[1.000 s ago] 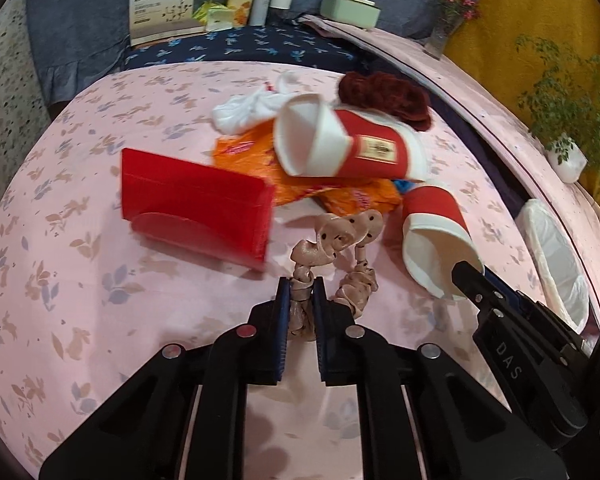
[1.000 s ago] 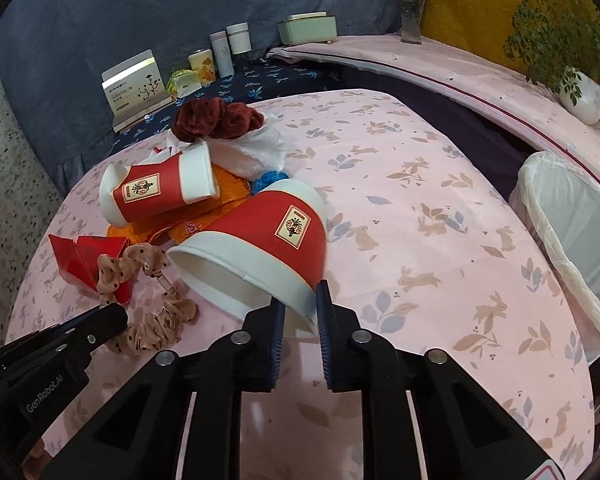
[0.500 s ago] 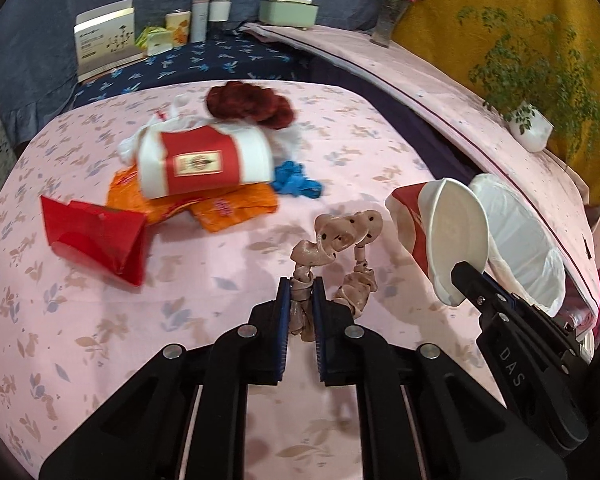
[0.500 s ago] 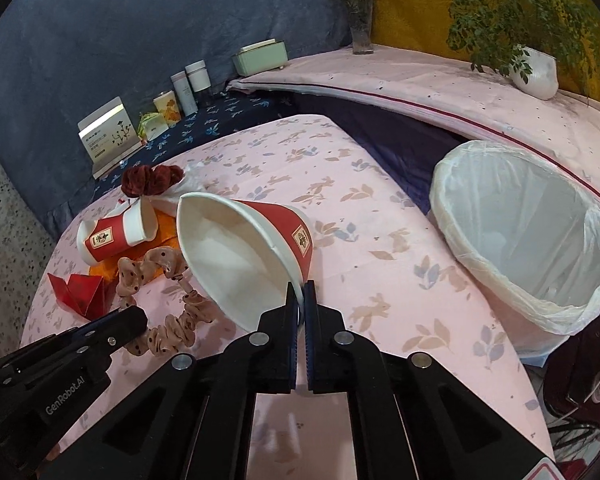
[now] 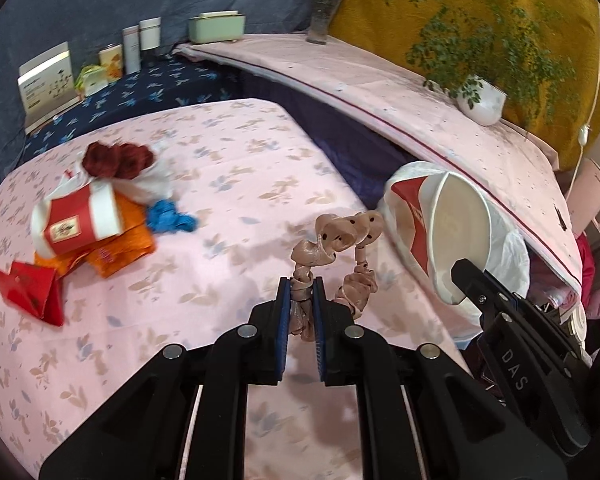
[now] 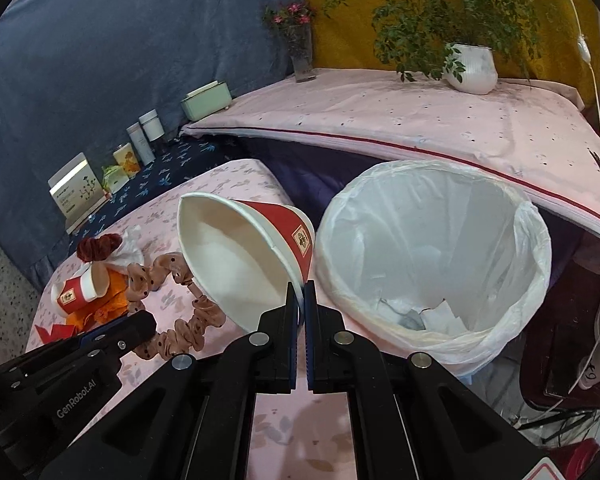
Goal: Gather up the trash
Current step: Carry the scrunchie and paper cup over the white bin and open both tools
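Note:
My left gripper (image 5: 301, 292) is shut on a beige dotted scrunchie (image 5: 332, 240), which hangs above the pink floral table (image 5: 236, 184). My right gripper (image 6: 299, 300) is shut on the rim of a red and white paper cup (image 6: 240, 256), held on its side just left of the white-lined trash bin (image 6: 432, 264). In the left wrist view the same cup (image 5: 440, 228) hangs in front of the bin (image 5: 512, 252), with the right gripper (image 5: 466, 276) at its rim. In the right wrist view the scrunchie (image 6: 188, 320) hangs beside the left gripper (image 6: 148, 324).
Left on the table lie another red paper cup (image 5: 76, 220), an orange wrapper (image 5: 116, 248), a blue scrap (image 5: 168, 218), a red folded carton (image 5: 28, 292), white tissue and a dark red scrunchie (image 5: 116, 160). Bottles, boxes, a vase and a potted plant (image 6: 468, 64) line the ledges behind.
Both grippers have swung right and up toward the bin, carrying the scrunchie and the cup off the table. The right jaws tightened on the cup's rim and flattened it. The trash pile has slid left.

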Demonstrator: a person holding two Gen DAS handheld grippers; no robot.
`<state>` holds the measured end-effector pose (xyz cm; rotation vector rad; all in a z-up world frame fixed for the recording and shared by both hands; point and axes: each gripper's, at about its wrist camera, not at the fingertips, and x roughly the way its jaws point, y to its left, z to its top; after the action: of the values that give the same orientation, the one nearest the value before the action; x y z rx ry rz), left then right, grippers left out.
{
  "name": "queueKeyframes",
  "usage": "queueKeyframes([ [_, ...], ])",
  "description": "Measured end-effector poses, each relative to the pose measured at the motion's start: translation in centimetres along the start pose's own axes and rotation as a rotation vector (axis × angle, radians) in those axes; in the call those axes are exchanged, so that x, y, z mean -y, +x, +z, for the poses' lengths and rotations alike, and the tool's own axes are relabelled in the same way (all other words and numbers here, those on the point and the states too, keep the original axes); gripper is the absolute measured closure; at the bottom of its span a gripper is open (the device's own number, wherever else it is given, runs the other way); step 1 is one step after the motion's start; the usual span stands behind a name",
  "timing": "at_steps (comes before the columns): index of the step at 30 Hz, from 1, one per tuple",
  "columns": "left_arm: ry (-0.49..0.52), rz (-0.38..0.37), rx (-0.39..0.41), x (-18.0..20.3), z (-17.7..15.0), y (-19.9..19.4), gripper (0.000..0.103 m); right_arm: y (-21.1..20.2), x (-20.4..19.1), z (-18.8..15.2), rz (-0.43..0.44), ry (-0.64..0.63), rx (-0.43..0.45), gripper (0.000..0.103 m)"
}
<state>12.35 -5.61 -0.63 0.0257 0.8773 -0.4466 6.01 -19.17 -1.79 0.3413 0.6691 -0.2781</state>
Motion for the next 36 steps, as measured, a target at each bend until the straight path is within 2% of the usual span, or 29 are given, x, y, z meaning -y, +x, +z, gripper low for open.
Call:
queueKeyframes([
  [7, 0.075, -0.063, 0.02, 4.8, 1.7, 1.0, 0.092, -0.2, 4.6, 1.0, -0.064, 0.062, 0.019, 0.1],
  [16, 0.141, -0.142, 0.002, 10.0, 2.9, 3.3, 0.092, 0.1, 9.3, 1.7, -0.129, 0.121, 0.025, 0.1],
  [27, 0.158, -0.163, -0.038, 12.7, 3.1, 5.8, 0.091, 1.0, 12.1, 1.7, -0.163, 0.164, 0.011, 0.1],
  [29, 0.155, -0.157, -0.039, 12.7, 3.1, 6.0, 0.088, 1.0, 12.3, 1.6, -0.162, 0.167, 0.009, 0.096],
  [30, 0.151, -0.149, -0.042, 12.7, 3.0, 6.1, 0.085, 1.0, 12.3, 1.5, -0.164, 0.171, 0.011, 0.089],
  [31, 0.145, -0.139, -0.044, 12.6, 3.0, 6.2, 0.075, 0.9, 12.3, 1.5, -0.165, 0.174, 0.012, 0.08],
  [32, 0.14, -0.13, -0.047, 12.6, 3.0, 6.4, 0.067, 0.9, 12.2, 1.5, -0.168, 0.175, 0.017, 0.076],
  [33, 0.135, -0.126, -0.048, 12.5, 3.0, 6.5, 0.065, 0.8, 12.2, 1.4, -0.174, 0.175, 0.022, 0.07],
  [36, 0.125, -0.116, -0.051, 12.1, 2.9, 6.5, 0.06, 0.6, 12.1, 1.4, -0.181, 0.172, 0.031, 0.064],
])
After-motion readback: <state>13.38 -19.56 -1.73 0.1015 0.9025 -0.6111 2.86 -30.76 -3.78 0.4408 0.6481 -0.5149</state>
